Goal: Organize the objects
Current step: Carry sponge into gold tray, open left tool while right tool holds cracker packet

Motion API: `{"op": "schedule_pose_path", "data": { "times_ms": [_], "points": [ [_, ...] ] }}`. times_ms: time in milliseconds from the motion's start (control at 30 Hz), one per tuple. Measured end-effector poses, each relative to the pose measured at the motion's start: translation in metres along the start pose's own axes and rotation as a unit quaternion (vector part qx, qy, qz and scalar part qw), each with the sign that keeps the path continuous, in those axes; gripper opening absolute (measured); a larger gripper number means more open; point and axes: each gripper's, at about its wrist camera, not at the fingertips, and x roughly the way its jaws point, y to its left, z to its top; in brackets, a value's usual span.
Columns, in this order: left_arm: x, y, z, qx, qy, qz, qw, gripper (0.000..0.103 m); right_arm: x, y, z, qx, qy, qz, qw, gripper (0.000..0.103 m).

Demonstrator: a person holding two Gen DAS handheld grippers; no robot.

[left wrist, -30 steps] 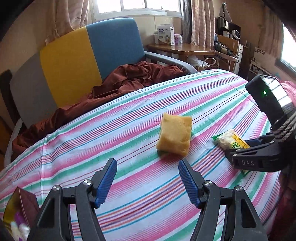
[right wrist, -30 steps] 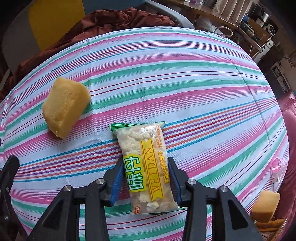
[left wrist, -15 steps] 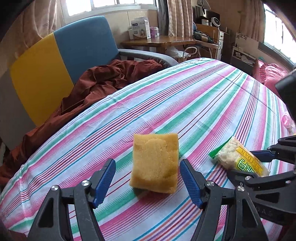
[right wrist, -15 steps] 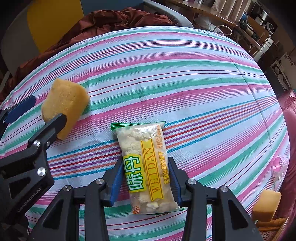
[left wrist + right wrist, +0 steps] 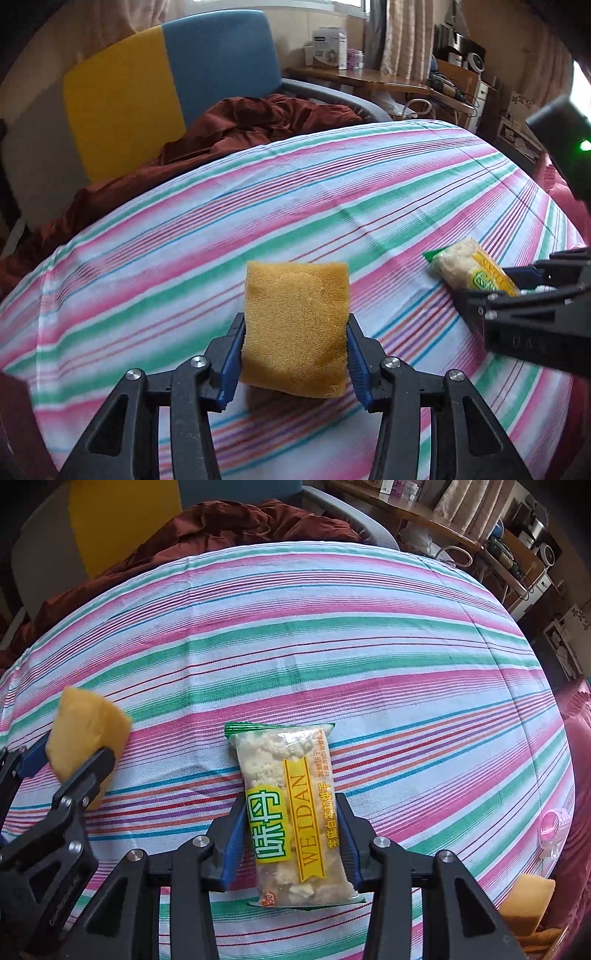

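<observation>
A yellow sponge point(image 5: 295, 325) sits between the blue pads of my left gripper point(image 5: 295, 354), which is shut on it just above the striped tablecloth point(image 5: 258, 206). It also shows in the right wrist view point(image 5: 85, 734). My right gripper point(image 5: 291, 834) is shut on a clear snack packet point(image 5: 291, 805) with yellow and green labels, lying on the cloth. The packet also shows at the right of the left wrist view point(image 5: 469, 269), beside the right gripper's body.
A blue, yellow and grey chair point(image 5: 147, 85) with a rust-brown blanket point(image 5: 251, 125) stands behind the table. A wooden desk point(image 5: 369, 77) with boxes is further back. Another yellow sponge point(image 5: 524, 904) and a pink clear item point(image 5: 554, 823) lie at the table's right edge.
My left gripper moved forward around the yellow sponge and closed on it. My right gripper stays shut on the snack packet in the same place.
</observation>
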Motion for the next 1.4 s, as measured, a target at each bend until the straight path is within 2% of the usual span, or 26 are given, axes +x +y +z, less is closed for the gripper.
{"op": "schedule_pose_path", "data": {
  "times_ms": [67,100,167,300,333,400,433,500,533,600,933,1400],
  "points": [
    [-0.016,0.009,-0.022,-0.024,-0.001,0.012,0.9996,0.05,-0.002,0.009,-0.002,-0.018,-0.003,0.025,1.0,0.044],
    [-0.024,0.012,-0.033,-0.032,-0.004,0.02,0.9993,0.05,-0.007,0.03,-0.004,-0.032,-0.005,0.035,0.999,0.044],
    [-0.04,0.016,-0.053,-0.044,-0.008,0.033,0.9984,0.05,-0.01,0.048,-0.008,-0.072,-0.009,0.053,0.996,0.044],
    [-0.067,0.023,-0.091,-0.07,-0.013,0.05,0.9962,0.05,-0.018,0.087,-0.021,-0.154,-0.02,0.085,0.984,0.044],
    [-0.072,0.023,-0.098,-0.073,-0.016,0.054,0.9957,0.05,-0.026,0.1,-0.033,-0.167,-0.022,0.088,0.982,0.044],
    [-0.08,0.023,-0.111,-0.081,-0.02,0.055,0.995,0.05,-0.024,0.102,-0.04,-0.189,-0.028,0.089,0.978,0.044],
    [-0.084,0.023,-0.116,-0.082,-0.023,0.057,0.9947,0.05,-0.018,0.096,-0.029,-0.195,-0.03,0.089,0.976,0.044],
    [-0.09,0.023,-0.124,-0.084,-0.029,0.06,0.9942,0.05,-0.019,0.099,-0.032,-0.2,-0.032,0.085,0.976,0.044],
    [-0.092,0.023,-0.127,-0.086,-0.032,0.06,0.994,0.05,-0.019,0.099,-0.032,-0.199,-0.033,0.084,0.976,0.044],
    [-0.095,0.022,-0.132,-0.085,-0.038,0.061,0.9938,0.05,-0.018,0.074,-0.044,-0.198,-0.033,0.085,0.976,0.044],
    [-0.095,0.023,-0.14,-0.081,-0.063,0.057,0.993,0.05,-0.021,0.068,-0.051,-0.198,-0.032,0.084,0.976,0.044],
    [-0.091,0.024,-0.142,-0.085,-0.066,0.055,0.9927,0.051,-0.027,0.058,-0.065,-0.206,-0.038,0.08,0.975,0.044]
  ]
}}
